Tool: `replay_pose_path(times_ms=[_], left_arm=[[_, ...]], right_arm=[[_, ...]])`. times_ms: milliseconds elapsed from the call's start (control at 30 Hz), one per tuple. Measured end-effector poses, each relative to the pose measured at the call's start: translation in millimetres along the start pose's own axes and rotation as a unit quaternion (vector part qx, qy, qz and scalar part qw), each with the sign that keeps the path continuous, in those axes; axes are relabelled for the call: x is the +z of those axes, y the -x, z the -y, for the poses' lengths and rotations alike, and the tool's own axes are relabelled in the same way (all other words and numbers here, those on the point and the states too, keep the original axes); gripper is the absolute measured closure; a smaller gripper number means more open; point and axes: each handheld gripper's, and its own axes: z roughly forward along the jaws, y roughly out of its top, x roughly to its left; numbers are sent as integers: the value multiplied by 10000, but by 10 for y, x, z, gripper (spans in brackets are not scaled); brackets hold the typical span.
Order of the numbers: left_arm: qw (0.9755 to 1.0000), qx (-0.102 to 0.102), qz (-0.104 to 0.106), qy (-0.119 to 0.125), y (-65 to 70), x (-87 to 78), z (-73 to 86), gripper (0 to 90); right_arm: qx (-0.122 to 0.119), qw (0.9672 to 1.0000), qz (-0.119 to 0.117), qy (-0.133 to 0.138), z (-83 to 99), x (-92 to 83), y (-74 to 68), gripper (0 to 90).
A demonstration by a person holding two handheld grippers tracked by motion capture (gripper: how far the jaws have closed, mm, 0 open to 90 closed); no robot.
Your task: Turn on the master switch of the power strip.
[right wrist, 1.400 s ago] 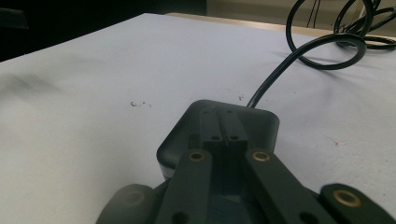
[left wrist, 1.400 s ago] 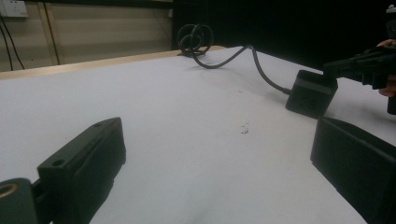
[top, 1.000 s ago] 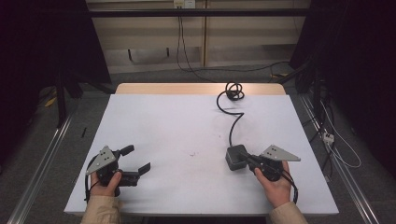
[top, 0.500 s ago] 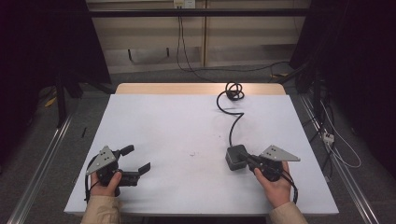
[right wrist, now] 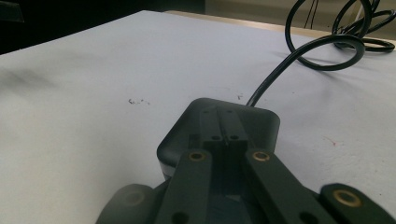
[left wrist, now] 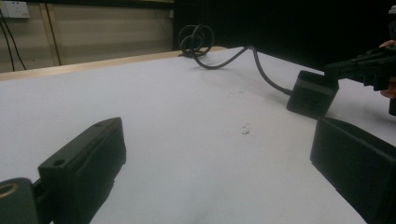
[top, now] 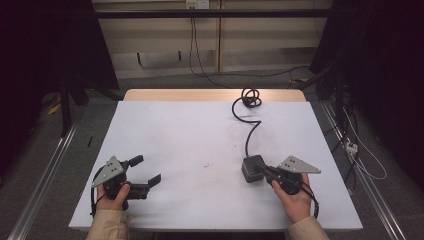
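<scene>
A black power adapter block [top: 251, 169] lies on the white table [top: 200, 135] at the front right, and its cable [top: 248, 125] runs back to a coil [top: 250, 96] at the far edge. My right gripper [top: 266, 171] is shut, its closed jaws lying over the top of the block [right wrist: 261, 123], tips [right wrist: 223, 125] near its middle. At the front left my left gripper [top: 146, 170] stands open just above the table with nothing between its jaws. The left gripper view has the block [left wrist: 312, 93] ahead to the right, with the right gripper [left wrist: 359, 67] reaching onto it.
The table's far edge is a bare wooden strip [top: 210, 95]. Dark frame posts and loose cables stand on the floor to either side. Small dark specks [top: 206, 164] mark the table's middle.
</scene>
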Motion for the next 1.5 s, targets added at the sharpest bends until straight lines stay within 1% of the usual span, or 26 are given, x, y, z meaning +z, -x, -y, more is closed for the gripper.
replay_pose_path(times_ms=[467, 533, 633, 667, 733, 1500], left_arm=[[10000, -2, 7, 2, -5, -4, -2, 31], [10000, 5, 4, -1, -12, -7, -2, 31], [10000, -21, -12, 12, -14, -10, -1, 31], [10000, 1, -13, -1, -19, -12, -2, 31], [10000, -36, -21, 17, -19, -14, -2, 31], [10000, -43, -25, 29, -19, -15, -3, 31]], right_arm=[[10, 10000, -4, 8, 1, -1, 5, 900], [40, 10000, -12, 10, -1, -1, 8, 900], [-1, 10000, -5, -11, -7, -1, 2, 900], [-42, 10000, 8, -14, -6, -2, -1, 900], [-81, 10000, 16, -9, -5, -3, -3, 900], [-68, 10000, 51, 39, -9, -4, -10, 900]])
